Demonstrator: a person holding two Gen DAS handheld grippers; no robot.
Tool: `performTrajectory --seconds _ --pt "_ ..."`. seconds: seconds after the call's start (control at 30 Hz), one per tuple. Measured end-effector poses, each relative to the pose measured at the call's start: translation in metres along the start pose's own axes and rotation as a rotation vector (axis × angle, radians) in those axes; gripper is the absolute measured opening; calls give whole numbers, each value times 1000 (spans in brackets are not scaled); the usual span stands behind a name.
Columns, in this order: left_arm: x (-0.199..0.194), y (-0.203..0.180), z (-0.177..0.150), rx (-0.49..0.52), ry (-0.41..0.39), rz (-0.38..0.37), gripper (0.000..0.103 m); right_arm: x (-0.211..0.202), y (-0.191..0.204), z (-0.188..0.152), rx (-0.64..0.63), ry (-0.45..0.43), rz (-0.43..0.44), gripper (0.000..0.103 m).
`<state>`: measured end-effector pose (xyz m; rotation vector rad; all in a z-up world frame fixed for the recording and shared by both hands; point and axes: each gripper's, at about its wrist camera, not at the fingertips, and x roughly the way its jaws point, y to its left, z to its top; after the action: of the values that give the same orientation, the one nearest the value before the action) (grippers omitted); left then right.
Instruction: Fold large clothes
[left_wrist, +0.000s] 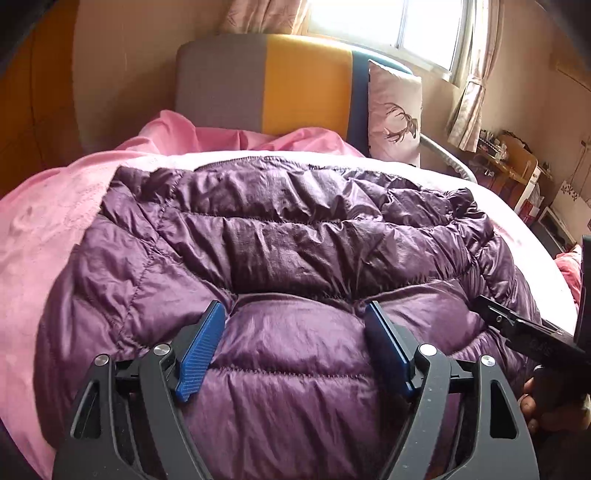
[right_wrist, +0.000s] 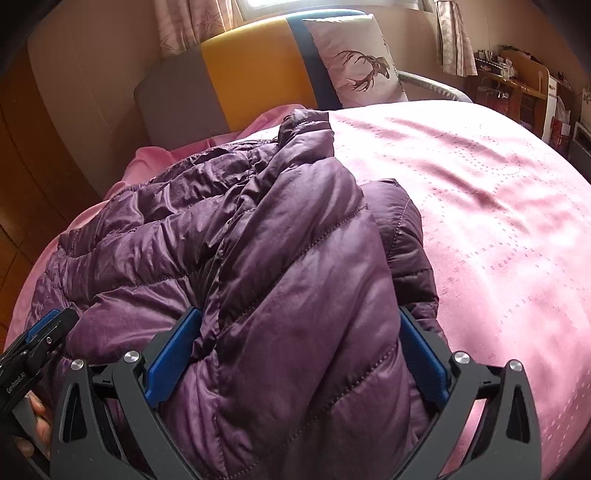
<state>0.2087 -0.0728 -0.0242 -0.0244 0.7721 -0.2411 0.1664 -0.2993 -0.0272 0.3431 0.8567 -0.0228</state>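
The purple quilted jacket lies folded on the pink bedspread, its puffy bulk directly ahead of both tongs. The left tongs stand open, their blue pads straddling a padded panel of the jacket without clearly pinching it. The right tongs are spread wide around the jacket's folded side edge; whether they press on it cannot be told. To the right of the right tongs the bedspread is bare up to the deer pillow. Beyond the jacket's far edge stands the headboard.
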Motion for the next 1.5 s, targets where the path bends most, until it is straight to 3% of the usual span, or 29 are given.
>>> performTrajectory --seconds 0.33,0.73,0.97,1.13,1.27,1.4,1.5 --pt "-28 7 -6 -8 -42 -20 77 -39 -27 -11 76 -5 70 101" --pt "-37 27 -6 -34 -60 -30 77 -29 -43 -21 173 46 76 101" --pt "-51 81 10 -157 -114 50 77 -25 -46 -24 179 46 90 101" --pt "-26 137 5 -257 -6 198 77 -22 -46 -27 175 38 86 101" --pt "-4 160 -16 -323 82 162 80 -20 -46 -26 167 48 92 101" --pt "-19 150 -10 -329 25 199 80 -19 -49 -23 167 55 116 101" --pt "-46 129 0 -273 -100 210 80 -19 -52 -22 160 51 137 101"
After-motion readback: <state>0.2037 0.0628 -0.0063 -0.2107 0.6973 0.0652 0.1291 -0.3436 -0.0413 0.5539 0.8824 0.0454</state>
